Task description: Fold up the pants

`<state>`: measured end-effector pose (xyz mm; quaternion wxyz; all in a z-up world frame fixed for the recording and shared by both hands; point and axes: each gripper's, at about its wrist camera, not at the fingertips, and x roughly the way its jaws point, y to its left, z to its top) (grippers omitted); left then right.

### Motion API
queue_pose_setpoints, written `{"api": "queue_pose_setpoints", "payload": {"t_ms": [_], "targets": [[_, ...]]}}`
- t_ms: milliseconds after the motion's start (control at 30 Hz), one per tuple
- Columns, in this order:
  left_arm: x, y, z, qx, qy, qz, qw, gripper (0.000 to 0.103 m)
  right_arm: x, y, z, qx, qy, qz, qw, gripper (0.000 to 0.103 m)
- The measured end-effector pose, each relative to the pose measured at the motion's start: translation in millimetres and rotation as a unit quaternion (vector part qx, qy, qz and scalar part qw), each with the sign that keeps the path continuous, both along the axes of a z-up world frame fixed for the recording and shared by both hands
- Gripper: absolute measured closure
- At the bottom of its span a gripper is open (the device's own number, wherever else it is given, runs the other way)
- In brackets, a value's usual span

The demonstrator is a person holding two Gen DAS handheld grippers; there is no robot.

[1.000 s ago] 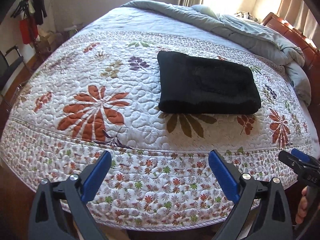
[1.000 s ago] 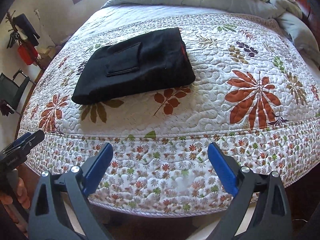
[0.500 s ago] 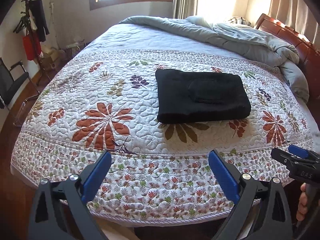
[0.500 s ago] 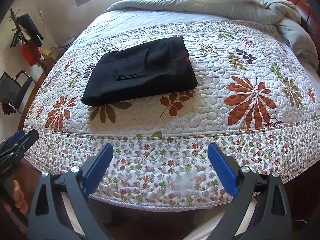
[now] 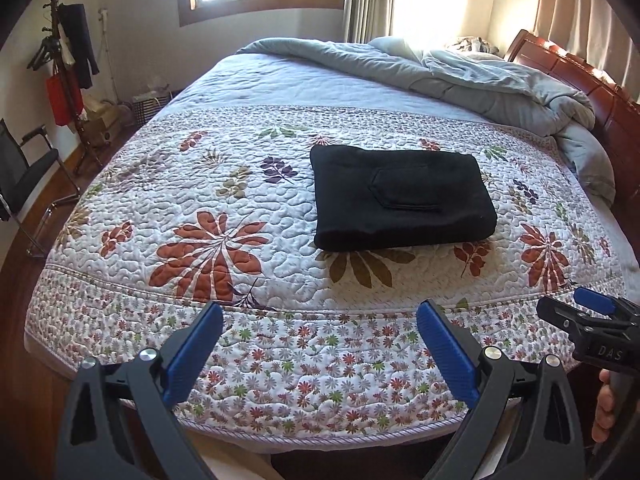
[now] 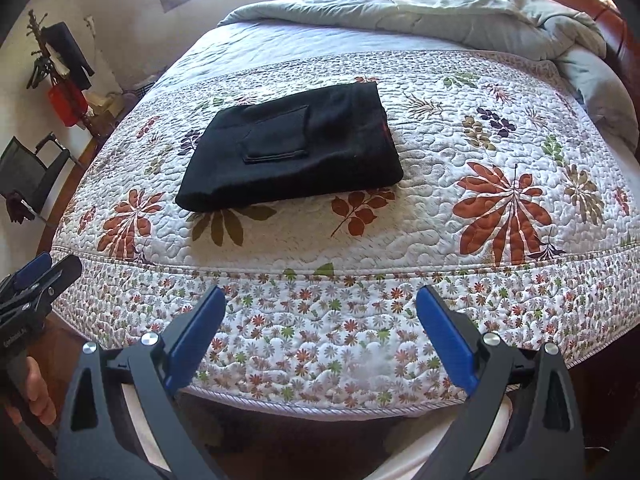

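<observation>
Black pants lie folded into a thick rectangle on the floral quilt, a back pocket facing up. My left gripper hangs open off the bed's near edge, well short of the pants, with nothing between its blue pads. My right gripper is open too, likewise back past the quilt's hem and empty. Each view catches the other gripper at its side: the right gripper at the far right, the left gripper at the far left, each held by a hand.
The quilted bed fills both views. A rumpled grey duvet lies at the far end by a wooden headboard. A black chair and a coat stand stand on the left by the wall.
Both grippers have drawn back and risen away from the bed, so the pants look smaller and farther off. The pants have not moved. Both grippers stay open.
</observation>
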<state>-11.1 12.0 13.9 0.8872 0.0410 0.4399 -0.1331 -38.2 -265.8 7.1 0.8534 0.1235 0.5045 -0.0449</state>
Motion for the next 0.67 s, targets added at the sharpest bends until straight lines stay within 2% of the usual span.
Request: {"api": "queue_pose_setpoints", "payload": {"t_ms": [667], "targets": [[7, -8, -9, 0.008, 0.01, -0.007, 0.9999, 0.005, 5, -8, -21, 0.005, 0.023, -0.01, 1.0, 0.007]]}}
